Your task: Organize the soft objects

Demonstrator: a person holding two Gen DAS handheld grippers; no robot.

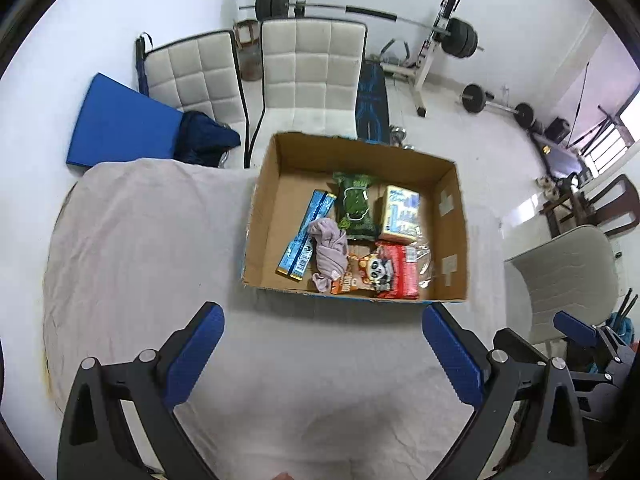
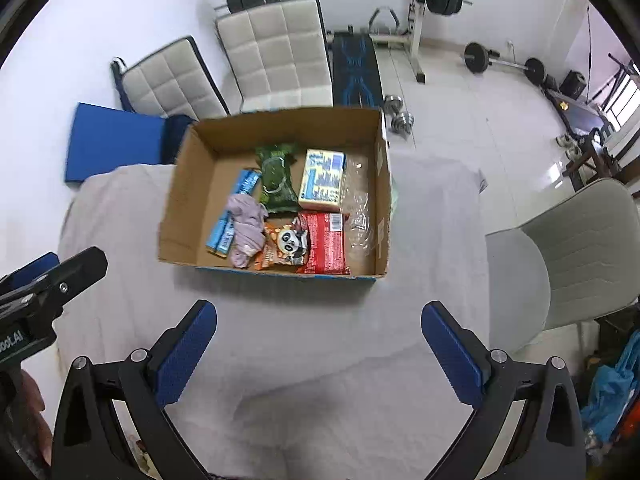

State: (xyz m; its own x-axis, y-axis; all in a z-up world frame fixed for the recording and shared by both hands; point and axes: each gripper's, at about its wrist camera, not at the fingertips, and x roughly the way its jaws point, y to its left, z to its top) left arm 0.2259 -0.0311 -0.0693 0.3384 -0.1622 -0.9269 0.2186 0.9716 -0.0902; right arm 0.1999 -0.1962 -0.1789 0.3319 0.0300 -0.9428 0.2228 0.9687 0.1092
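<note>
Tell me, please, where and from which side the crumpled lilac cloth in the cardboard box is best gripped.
Probably from straight above, on the raised bunched middle of the lilac cloth. The box walls block side approaches, and it overlaps the blue packet and the panda snack pack, so pinching the high folds avoids catching those.

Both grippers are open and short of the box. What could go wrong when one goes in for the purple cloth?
The purple cloth lies over the blue packet and the panda snack bag, so a pinch may grab those too. The cardboard box wall stands between the left hand-held gripper and the cloth; a low approach could shove it.
</note>
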